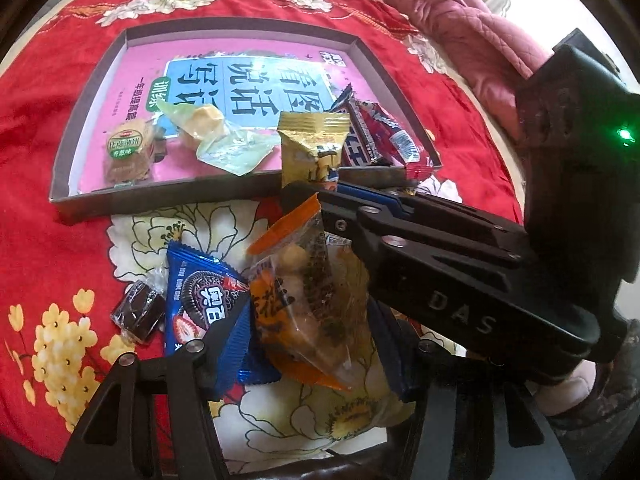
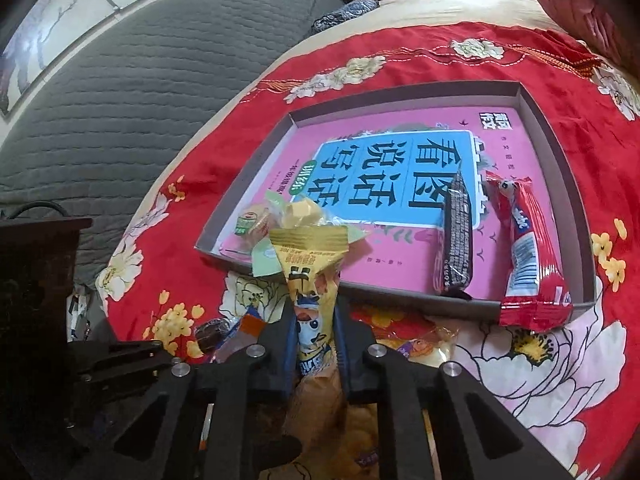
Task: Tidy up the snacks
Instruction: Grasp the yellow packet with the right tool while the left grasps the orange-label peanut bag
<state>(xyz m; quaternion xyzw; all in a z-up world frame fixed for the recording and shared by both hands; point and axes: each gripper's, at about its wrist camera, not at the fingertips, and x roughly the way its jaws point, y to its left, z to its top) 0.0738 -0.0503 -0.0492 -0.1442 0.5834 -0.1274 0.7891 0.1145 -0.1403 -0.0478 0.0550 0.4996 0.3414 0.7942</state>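
Right tool (image 2: 316,344): we have it clamped on yellow packet (image 2: 308,280).
Left tool (image 1: 304,320): straddling orange packet (image 1: 304,292); we cannot tell its grip.
Risk: our packet snagging box (image 2: 400,294) wall, slipping out.

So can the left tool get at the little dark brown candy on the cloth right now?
Probably not right away: the left tool is shut on the orange snack packet. The dark brown candy lies uncovered on the cloth, beside the blue cookie packet.
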